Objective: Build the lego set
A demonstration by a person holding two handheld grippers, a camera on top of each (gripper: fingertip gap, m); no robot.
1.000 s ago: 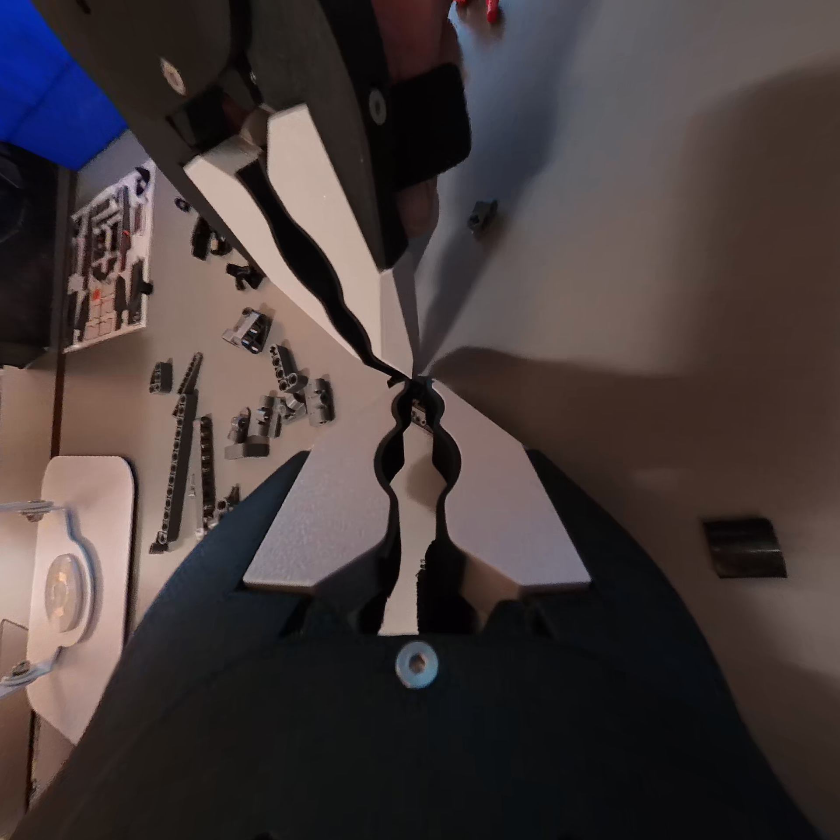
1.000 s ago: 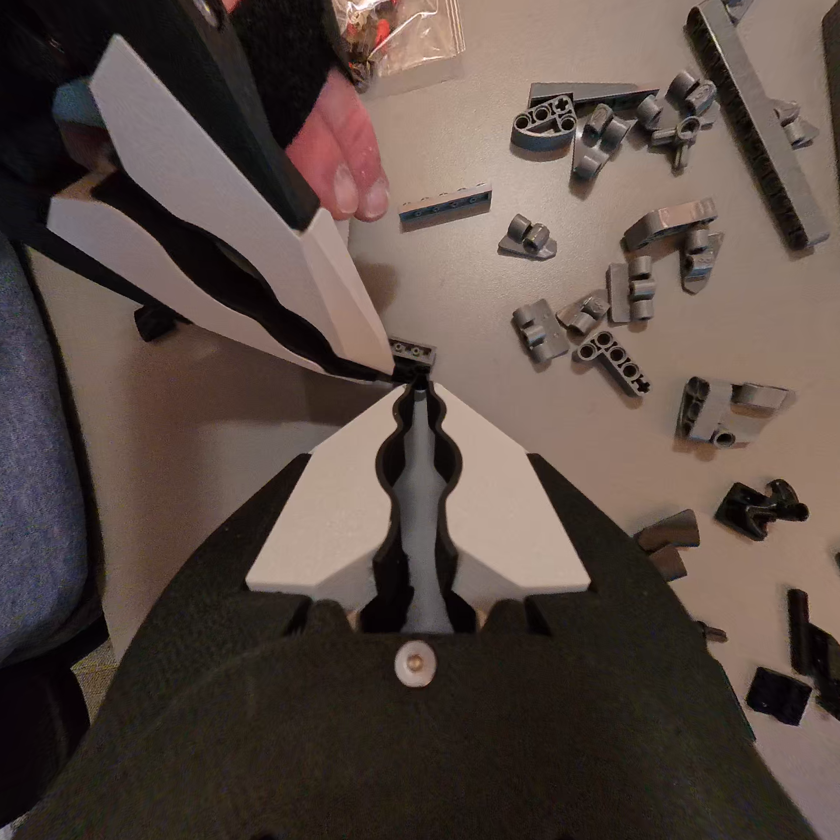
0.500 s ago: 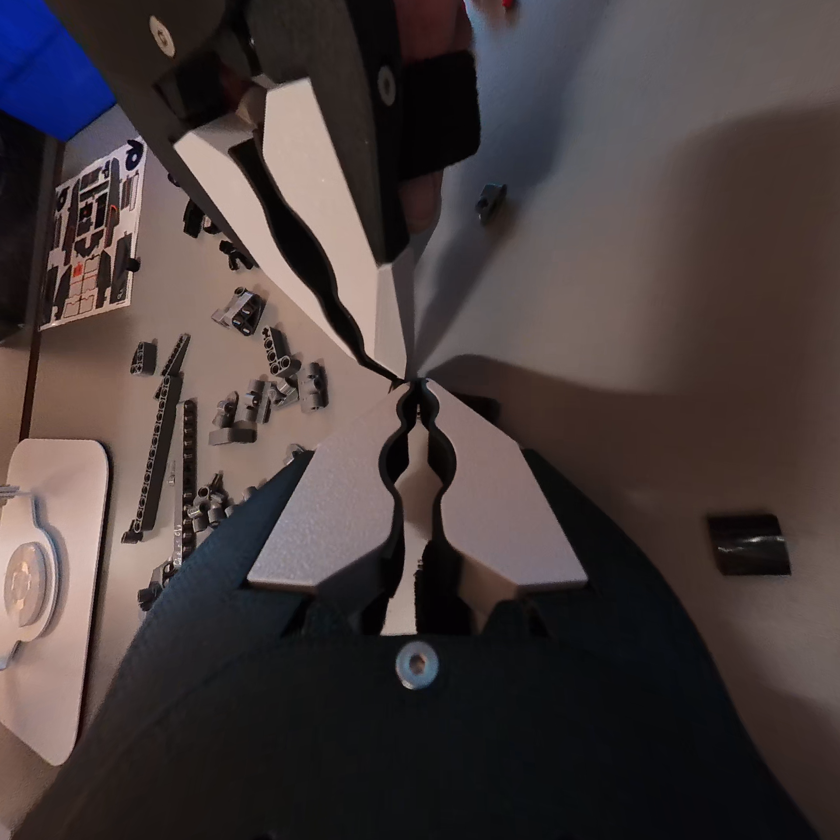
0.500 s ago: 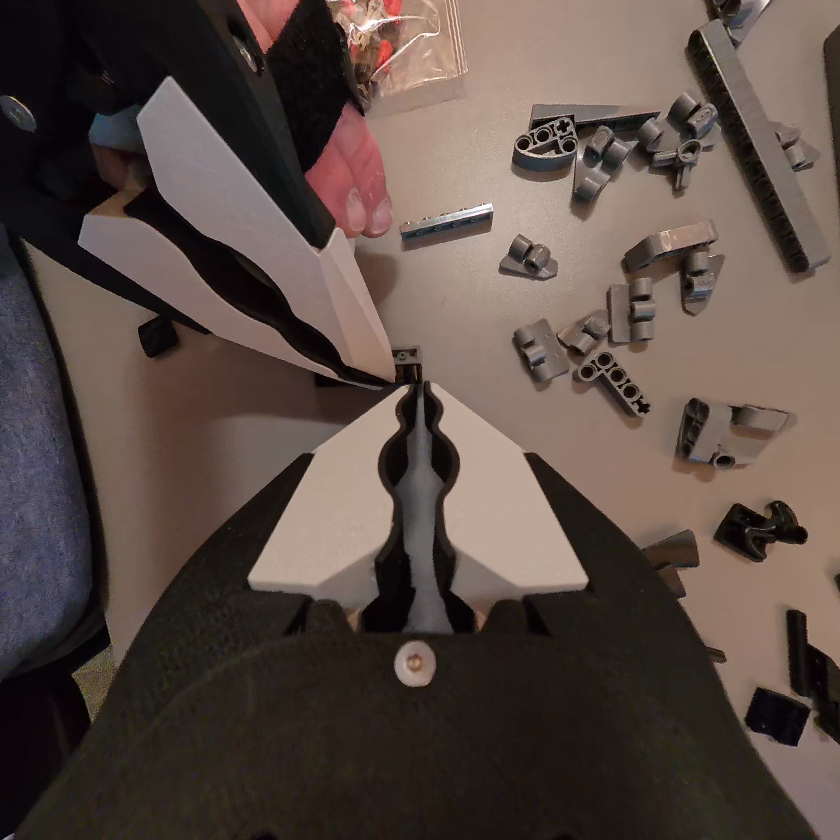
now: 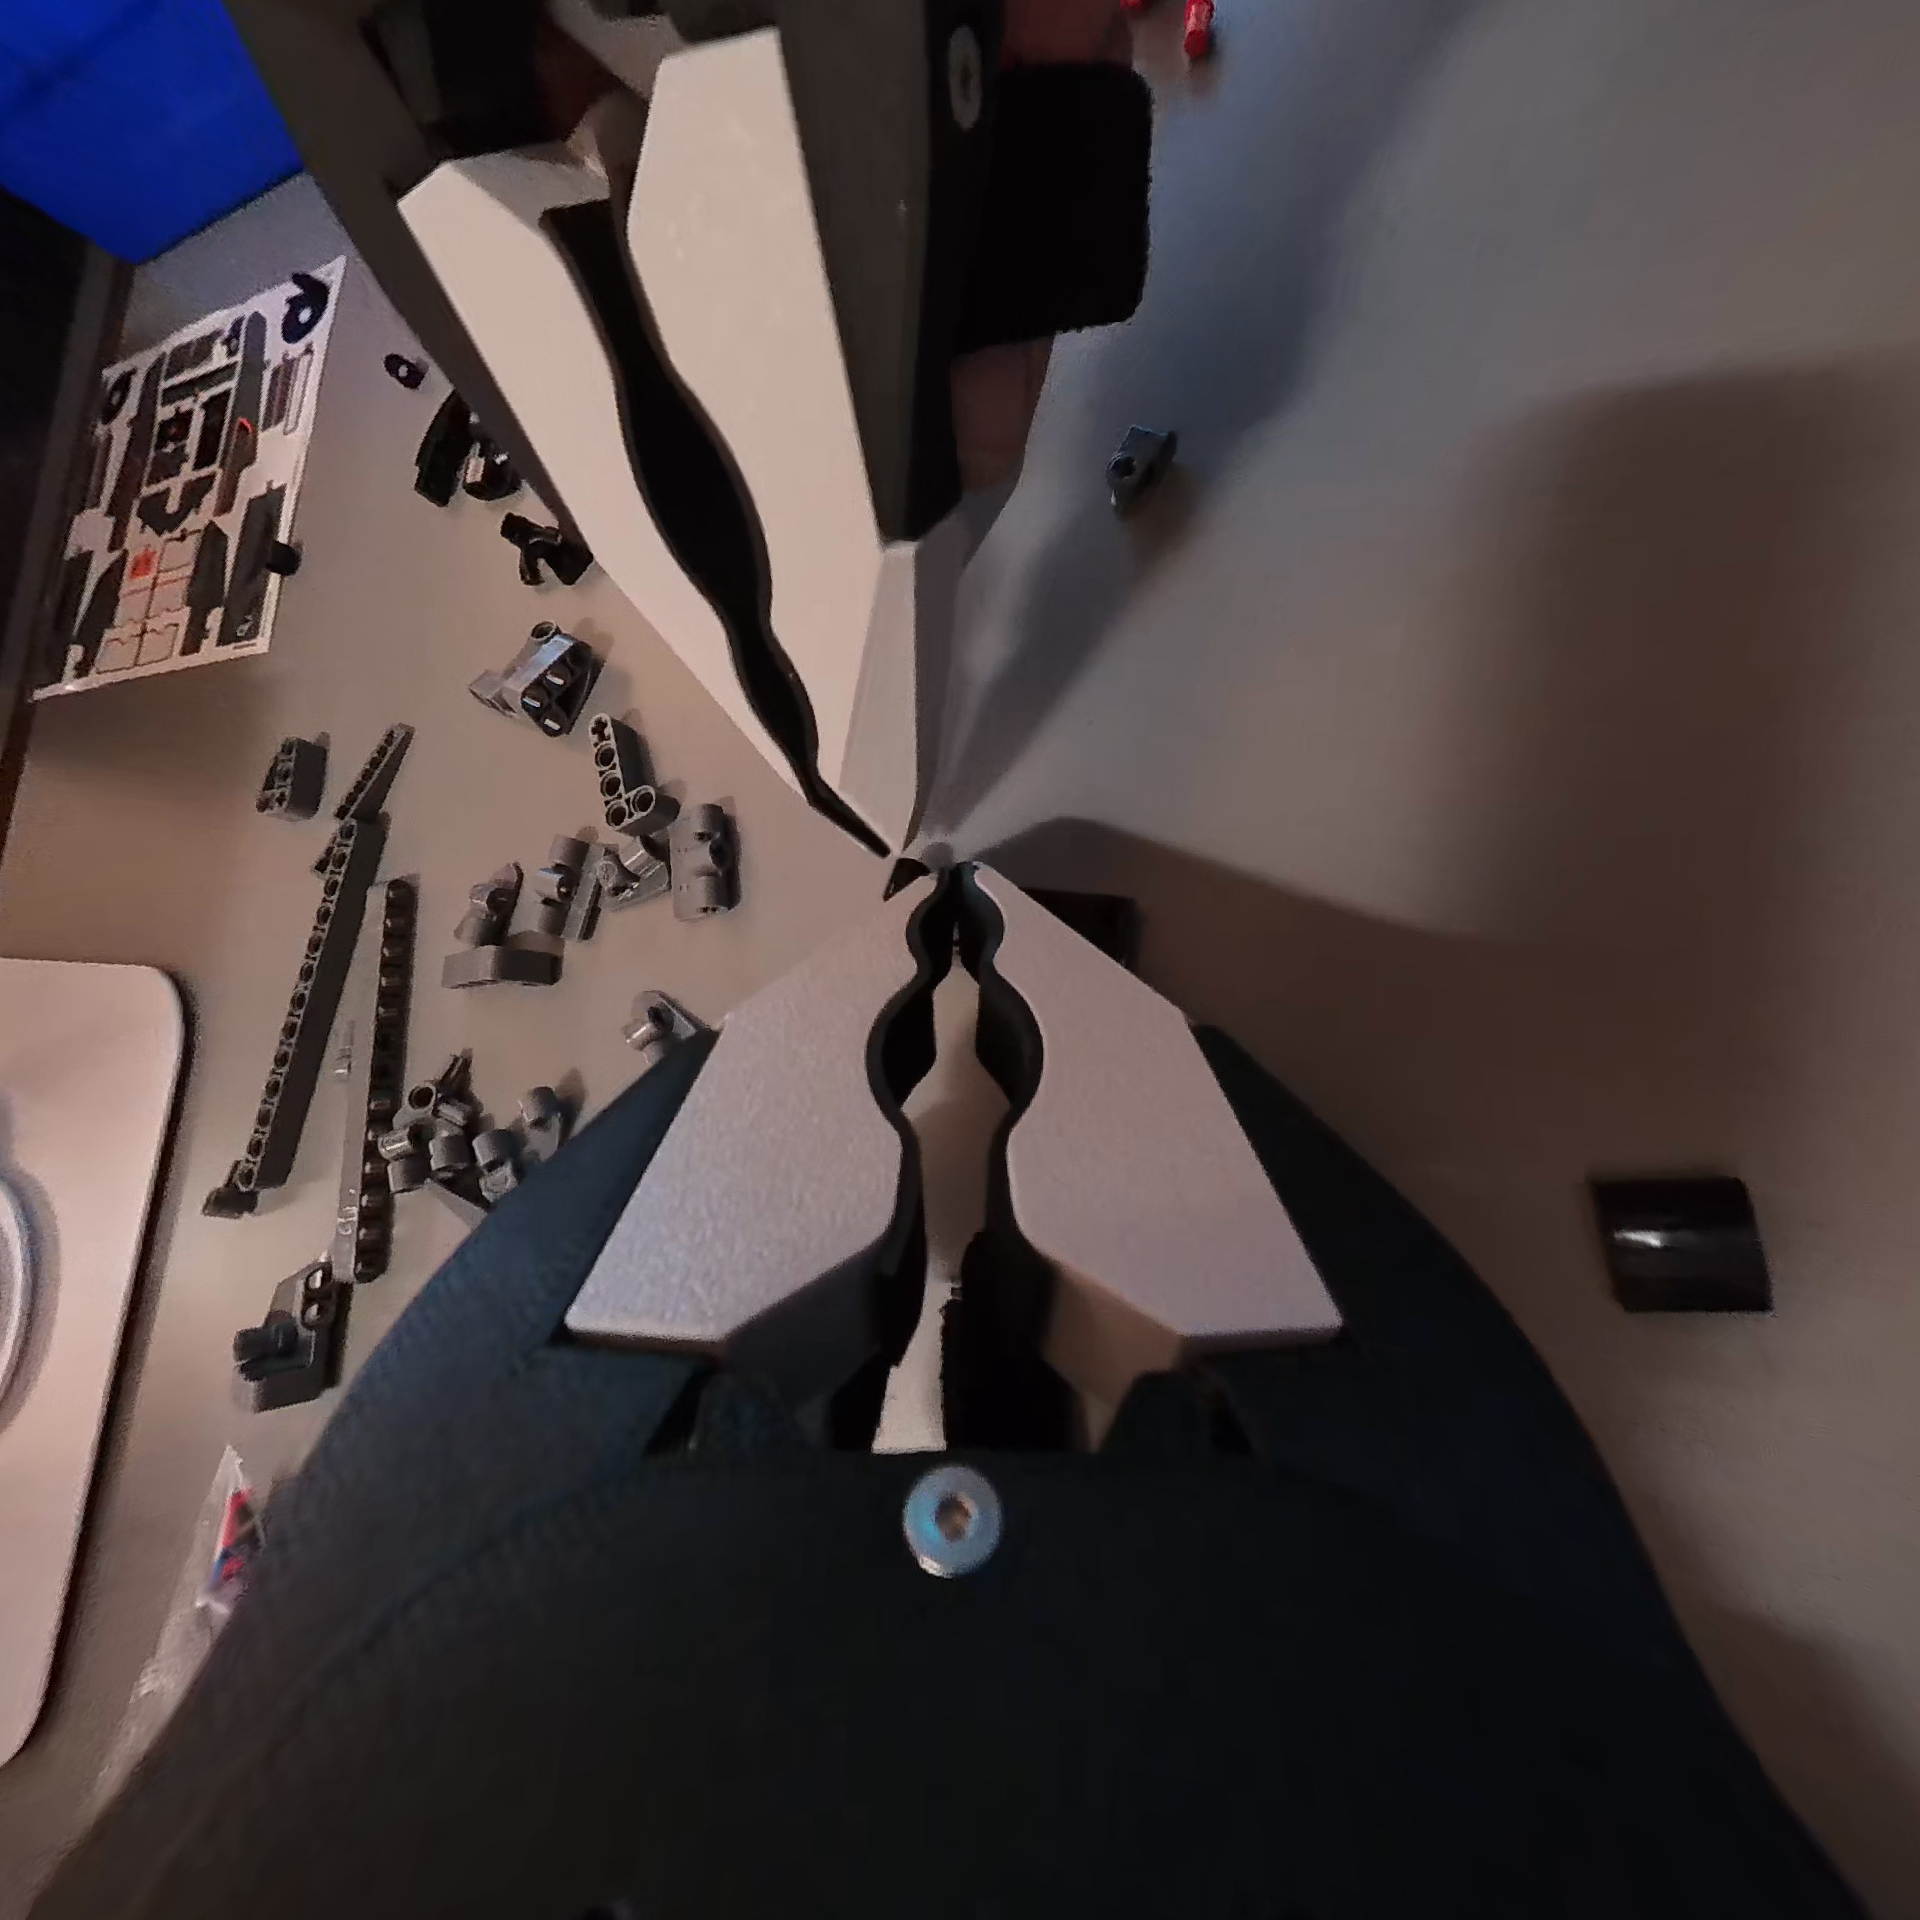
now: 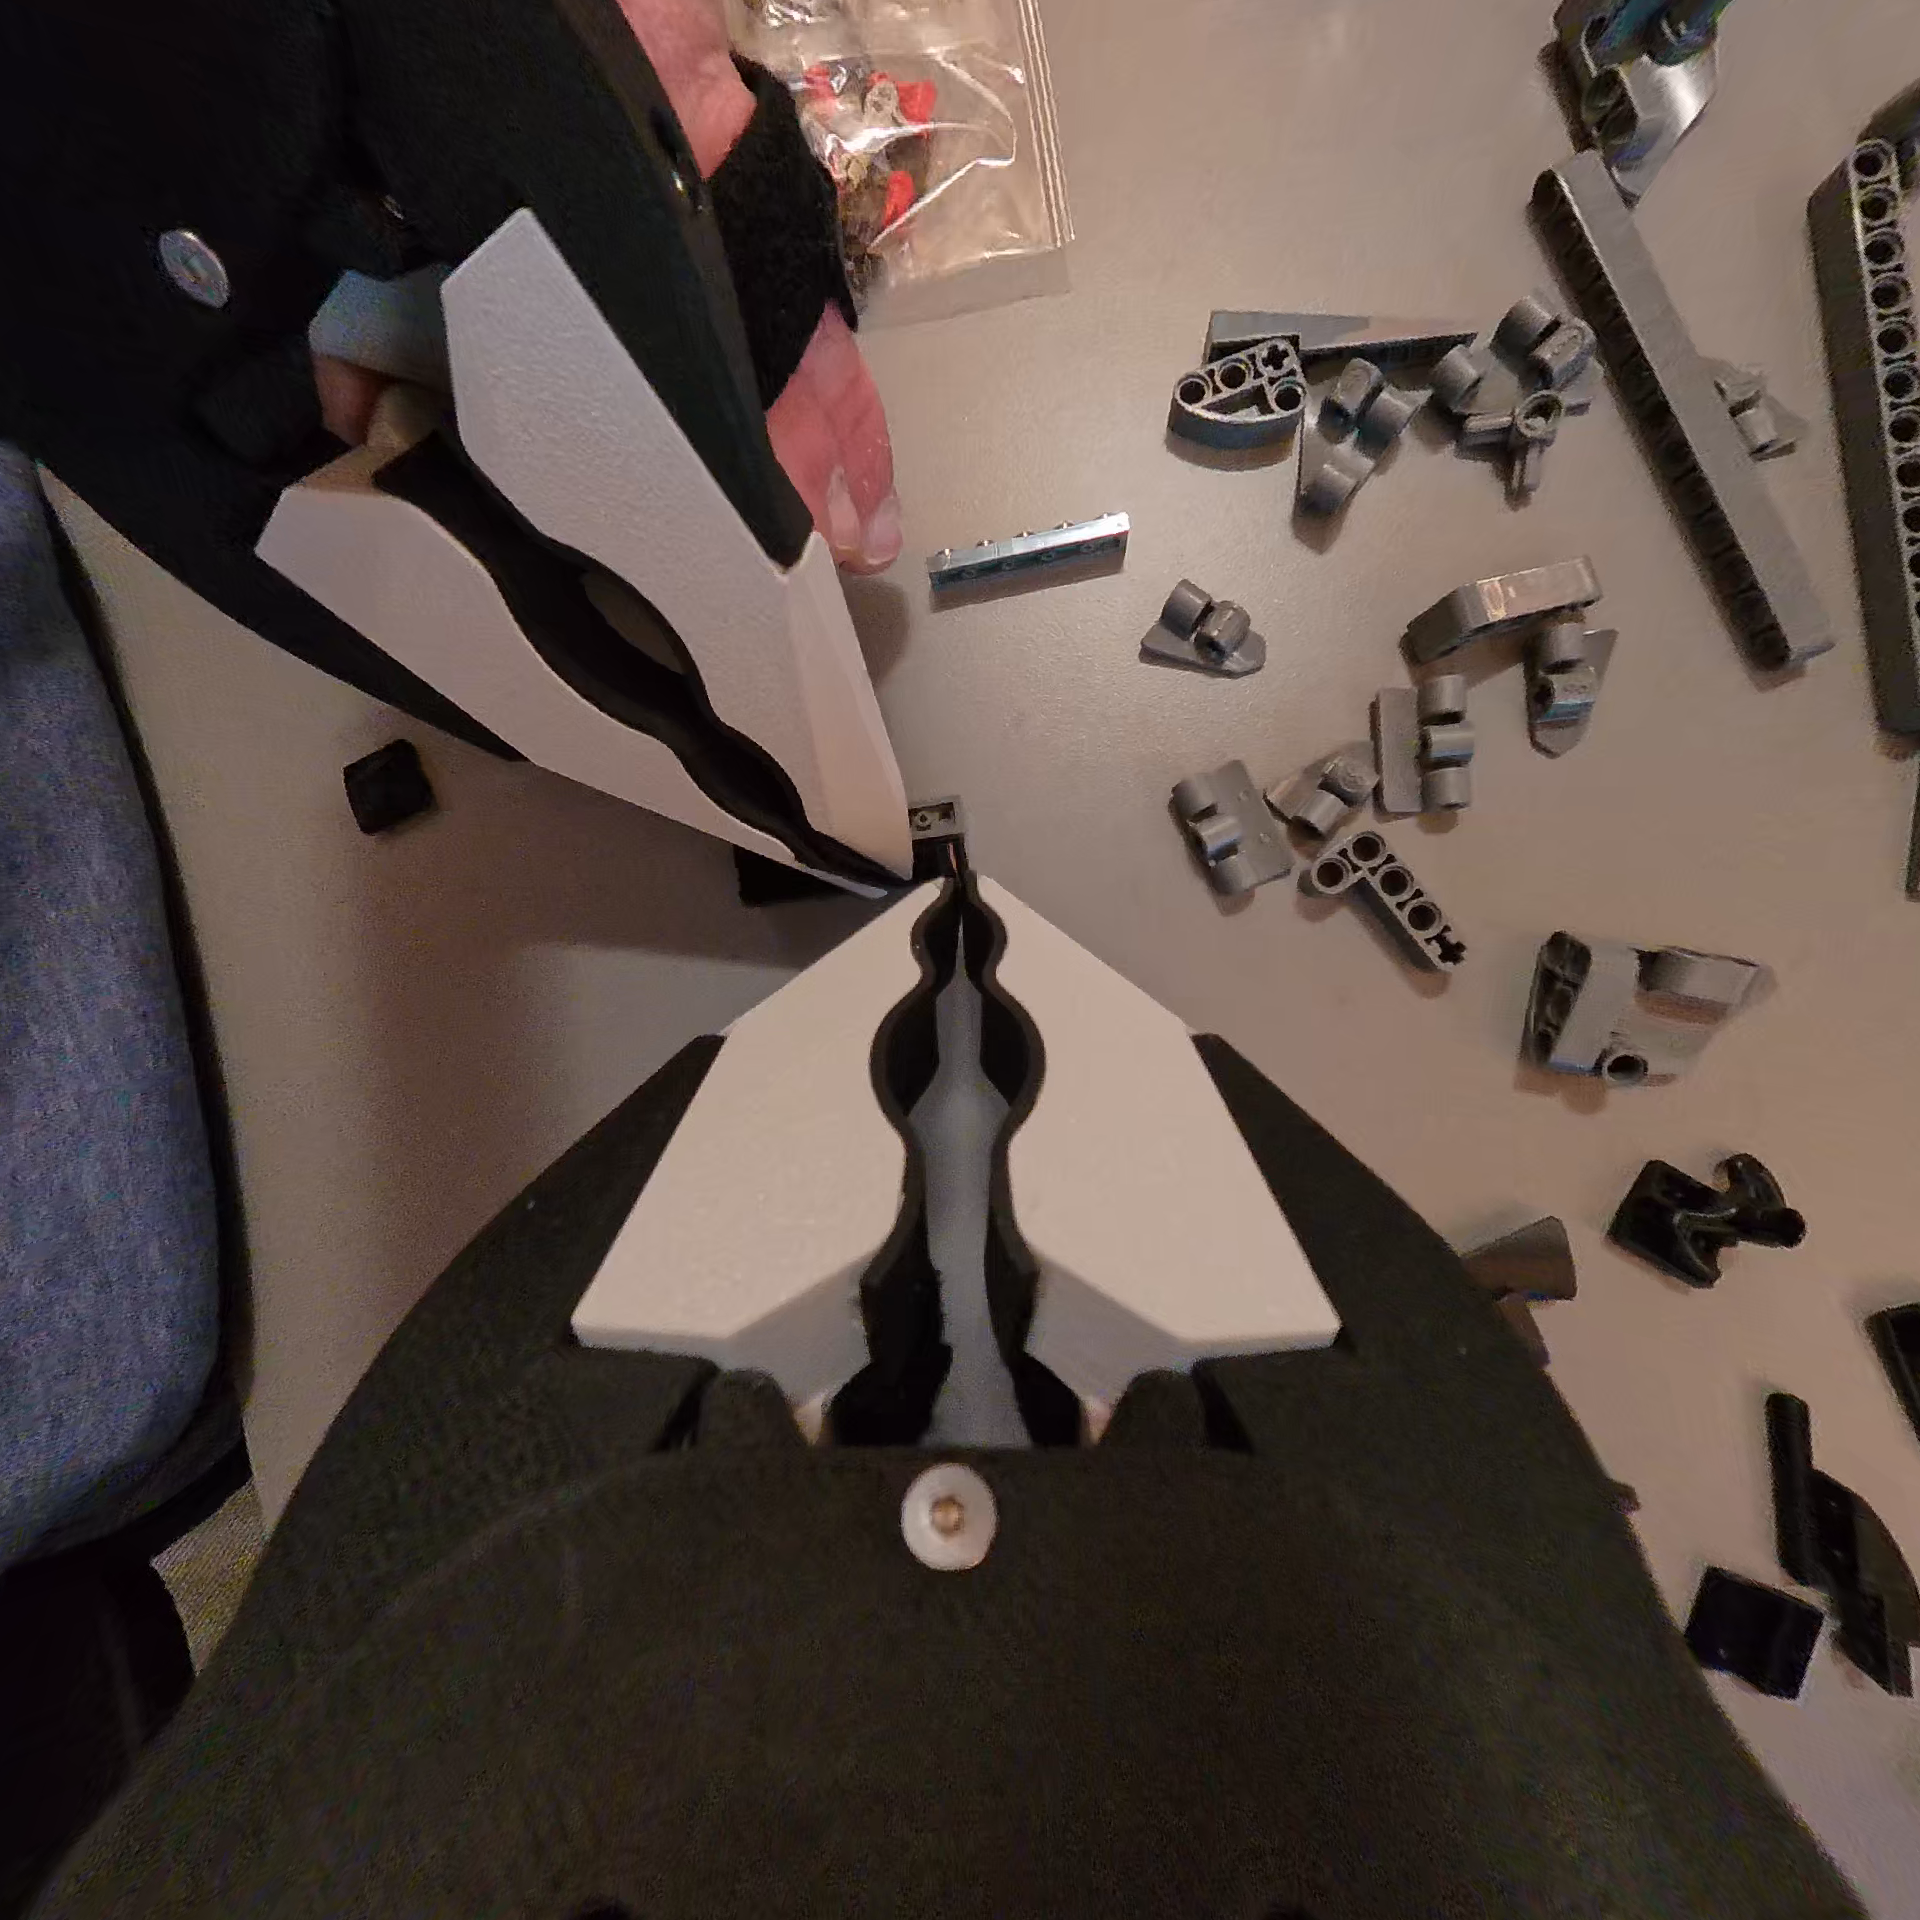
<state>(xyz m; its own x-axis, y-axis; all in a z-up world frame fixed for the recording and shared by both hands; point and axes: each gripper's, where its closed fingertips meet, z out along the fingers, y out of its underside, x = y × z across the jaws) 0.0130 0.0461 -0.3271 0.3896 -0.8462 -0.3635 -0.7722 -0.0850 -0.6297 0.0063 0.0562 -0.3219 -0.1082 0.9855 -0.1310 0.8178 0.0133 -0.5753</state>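
— Grey and black pieces lie loose over the table (image 6: 1039,727), but what are the two tongs doing?

— Meeting tip to tip. The right gripper (image 6: 957,881) has its jaws pinched nearly together, and a thin dark bit seems to stand between the tips. Just past them sits a small black brick (image 6: 936,818), touching the tip of the left gripper (image 6: 883,868), which comes in from the upper left with its jaws also drawn close.

— So who holds the brick?

— I cannot tell. In the left wrist view the left gripper (image 5: 948,875) shows only a dark sliver at its tips — too small to name.

— Which step is it, then?

— I judge it a joining of two tiny parts, early in the build, since most of the set is unassembled: a long grey beam (image 6: 1683,416), a black holed beam (image 6: 1881,436), an L-shaped connector (image 6: 1382,899), a thin grey plate (image 6: 1027,553).

— And next?

— A straight, gentle press along the stud line, tips steady, or the piece may pop free.

— Anything else hidden?

— The bag of small parts (image 6: 935,135) is cut off at the top edge, and the gripper bodies cover the table's near side.
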